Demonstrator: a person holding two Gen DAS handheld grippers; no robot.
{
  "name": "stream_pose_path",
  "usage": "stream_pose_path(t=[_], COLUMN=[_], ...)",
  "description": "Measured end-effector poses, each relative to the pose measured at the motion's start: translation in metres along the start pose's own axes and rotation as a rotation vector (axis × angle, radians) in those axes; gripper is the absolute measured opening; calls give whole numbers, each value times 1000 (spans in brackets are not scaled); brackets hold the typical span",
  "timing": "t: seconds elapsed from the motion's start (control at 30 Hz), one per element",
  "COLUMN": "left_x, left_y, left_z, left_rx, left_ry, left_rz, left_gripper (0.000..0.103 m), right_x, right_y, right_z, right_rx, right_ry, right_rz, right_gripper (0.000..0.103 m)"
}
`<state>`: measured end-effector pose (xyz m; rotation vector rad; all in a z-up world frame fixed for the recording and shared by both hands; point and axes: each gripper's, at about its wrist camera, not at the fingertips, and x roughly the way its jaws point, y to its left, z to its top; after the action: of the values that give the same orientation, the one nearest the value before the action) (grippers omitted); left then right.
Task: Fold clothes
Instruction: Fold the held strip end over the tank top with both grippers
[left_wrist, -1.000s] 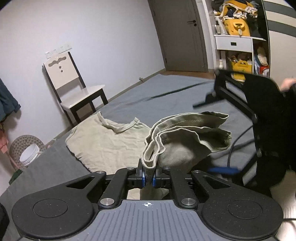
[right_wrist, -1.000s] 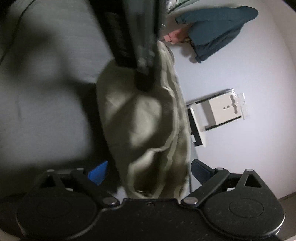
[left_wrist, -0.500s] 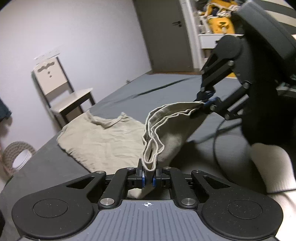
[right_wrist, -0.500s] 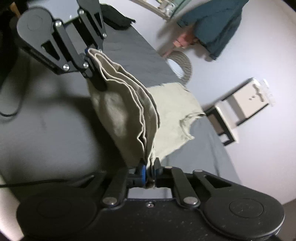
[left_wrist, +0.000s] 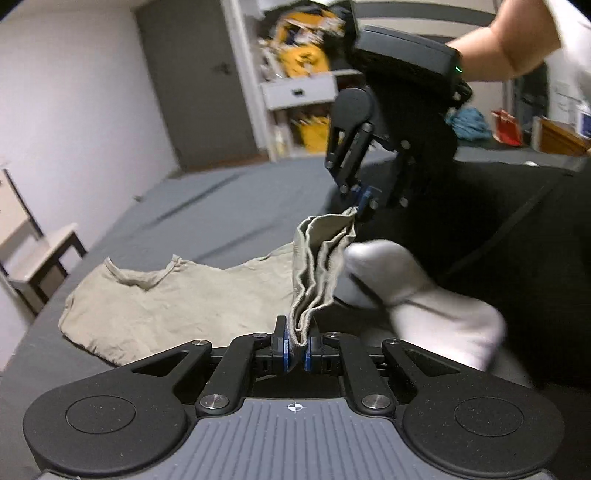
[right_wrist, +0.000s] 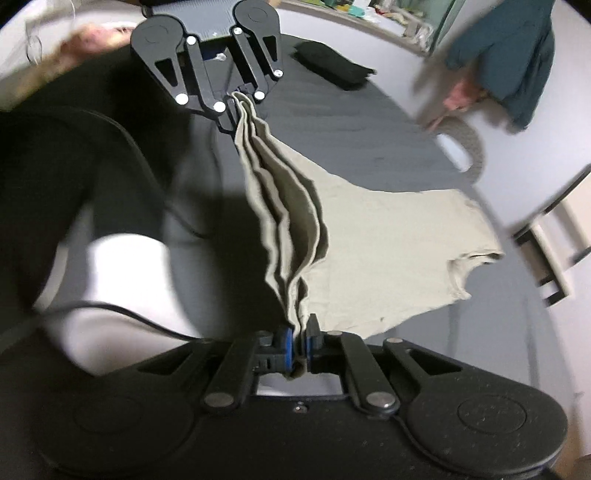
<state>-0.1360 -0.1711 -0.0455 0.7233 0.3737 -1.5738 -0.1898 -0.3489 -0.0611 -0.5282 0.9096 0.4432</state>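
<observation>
Two corners of one beige shirt (left_wrist: 177, 299) are pinched at once, and between them the hem hangs in several gathered layers like a slack curtain. The rest of the garment lies flat on the grey bed (left_wrist: 207, 206), its neckline toward the 10 o'clock side of the left wrist view and its sleeve toward 3 o'clock in the right wrist view.

The left gripper (left_wrist: 296, 341) has its fingers closed on the bunched hem, which rises straight out of them toward 12 o'clock. At about 1 o'clock in that same view the right gripper (left_wrist: 364, 206) is clamped on the far end of the same edge; its own camera shows the cloth entering its fingers (right_wrist: 286, 341) from above and running up to the left gripper at 11 o'clock. The hem is therefore held at both ends, lifted off the bed, while the body of the shirt trails down and away.

Holding both ends raised looks like the start of a fold: the lifted edge can be carried over the flat part toward the neckline. Because the layers sag and overlap between the grips, drawing the two grippers apart first would likely tauten the edge.

A person's white sock (left_wrist: 424, 299) sits just beside the hanging cloth, at 3 o'clock, with a dark cable (right_wrist: 122, 314) nearby.
</observation>
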Motion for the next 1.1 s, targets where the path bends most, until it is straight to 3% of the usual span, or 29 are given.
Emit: stream_pose_path(t=[0.17,0.33,0.53,0.77,0.9,0.93,1.0,1.1], left_x=[14,41,86,132,140,140,137,130], left_y=[32,95,138,164,167,167,167,168], left_z=[-2,-9,-28,-58,-65,-65,-65,-65], left_rx=[-138,-359,-501,-701,-755,-754,-744,-740], left_ry=[89,51,80,174,187,190,195,210], left_rz=[25,95,170,163,160,165,181,220], left_gripper=[7,7,7,8,8,13,15,18], right_x=[14,39,77,121,124,124,123,119], right_y=[-48,-104,-135,-153,-156,-157,-160,-165], right_z=[8,6,3,-17,-23,-25,-27,-32], right_rx=[239,462,570,713,762,771,786,805], right_ry=[-10,-29,-23,32,19,17,14,1], right_rz=[48,69,30,73,60,51,21,-5], right_gripper=[7,7,7,8,19,21,41,49])
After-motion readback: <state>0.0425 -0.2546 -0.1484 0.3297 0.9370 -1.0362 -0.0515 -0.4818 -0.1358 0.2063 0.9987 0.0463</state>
